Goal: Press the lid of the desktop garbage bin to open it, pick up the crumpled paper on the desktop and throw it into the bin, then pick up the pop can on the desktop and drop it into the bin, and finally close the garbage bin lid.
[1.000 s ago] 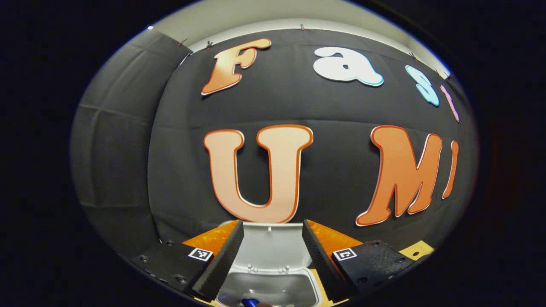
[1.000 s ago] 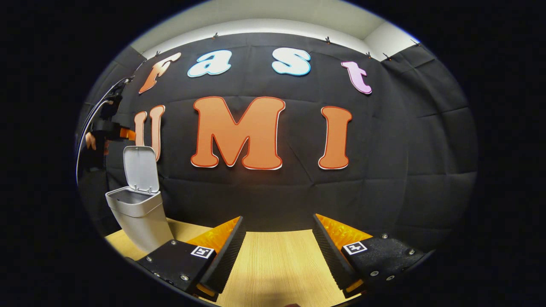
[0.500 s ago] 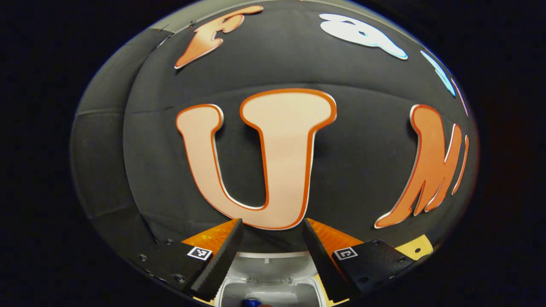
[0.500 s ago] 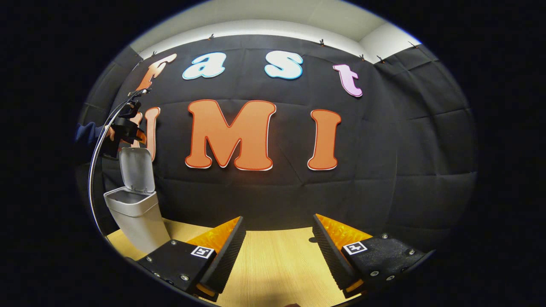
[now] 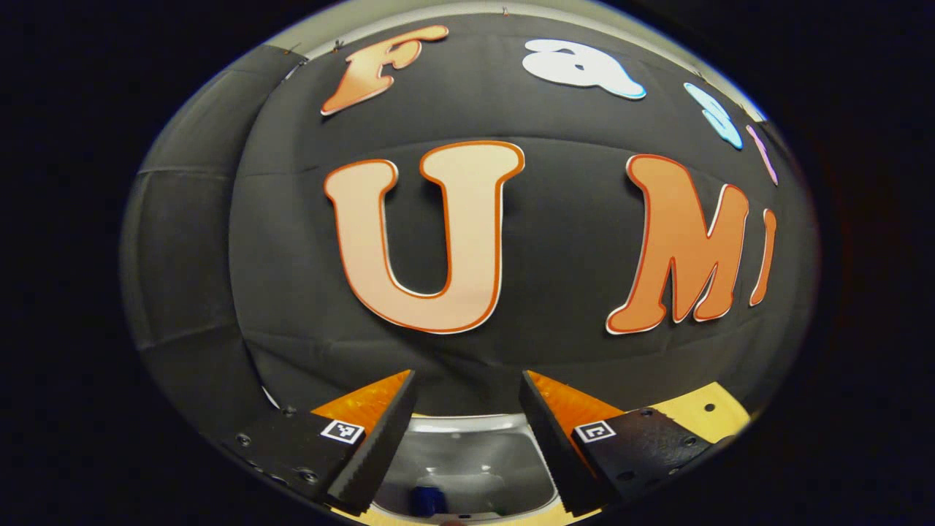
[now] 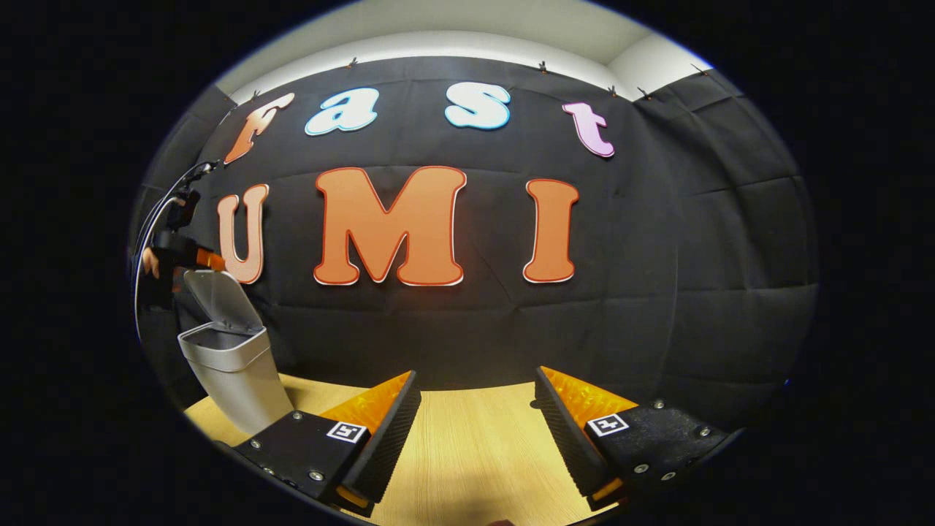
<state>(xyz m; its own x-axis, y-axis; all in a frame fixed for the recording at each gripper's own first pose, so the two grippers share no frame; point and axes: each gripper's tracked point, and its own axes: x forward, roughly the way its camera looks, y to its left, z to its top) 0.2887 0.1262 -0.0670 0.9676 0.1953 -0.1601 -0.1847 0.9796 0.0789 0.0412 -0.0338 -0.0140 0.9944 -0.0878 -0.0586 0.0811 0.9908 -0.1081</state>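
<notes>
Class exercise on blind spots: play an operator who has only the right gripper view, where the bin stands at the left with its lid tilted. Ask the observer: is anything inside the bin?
Observer: Yes. The left gripper view looks down into the bin, and a blue object, probably the pop can, lies inside.
Operator: Is the left tool open?
Observer: Yes. The left tool has its fingers well apart and grips nothing.
Operator: Where is the lid?
Observer: The lid shows its grey underside between those fingers, just below their tips.

both grippers (image 5: pixel 464 431) (image 6: pixel 475 431) wide open, empty
</notes>
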